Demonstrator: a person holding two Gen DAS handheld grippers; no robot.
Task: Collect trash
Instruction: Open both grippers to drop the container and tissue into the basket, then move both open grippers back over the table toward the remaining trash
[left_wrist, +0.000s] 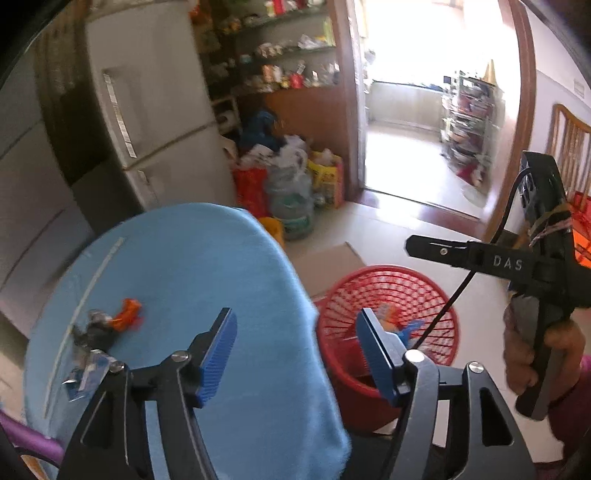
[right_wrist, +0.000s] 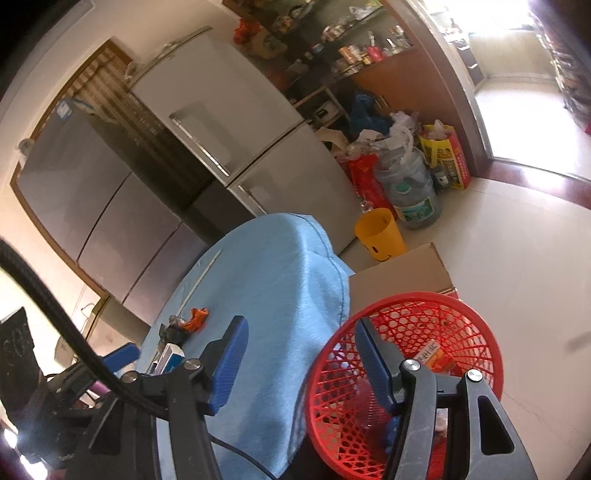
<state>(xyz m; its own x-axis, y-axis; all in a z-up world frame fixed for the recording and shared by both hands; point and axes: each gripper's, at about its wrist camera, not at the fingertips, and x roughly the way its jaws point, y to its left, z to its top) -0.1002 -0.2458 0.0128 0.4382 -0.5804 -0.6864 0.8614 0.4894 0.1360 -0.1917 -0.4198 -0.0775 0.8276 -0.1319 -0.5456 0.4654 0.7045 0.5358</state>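
1. Left wrist view showed the left gripper (left_wrist: 297, 350) with ribbed blue pads spread, nothing between them.
2. Crumpled orange wrapper (left_wrist: 127, 314) lay on the soft blue cloth (left_wrist: 207, 266).
3. Right gripper (right_wrist: 301, 363) was likewise spread, empty.
4. Red lattice basket (right_wrist: 436, 321) stood beside the cloth's edge, wrappers inside, bare floor beyond.

readable marks: only 1 clear word

white letters "das" stand on the black crossbar of the right gripper (left_wrist: 498, 264), seen from the left wrist camera up and to the right of the red basket (left_wrist: 388, 291). inside the red basket, in the right wrist view, an orange packet (right_wrist: 436, 356) carries printed characters too small to read. beyond the basket, the yellow bin (right_wrist: 380, 234) shows a black smiley face, and the water jug (right_wrist: 413, 199) and the yellow-red bag (right_wrist: 448, 155) near it bear labels whose print is blurred.
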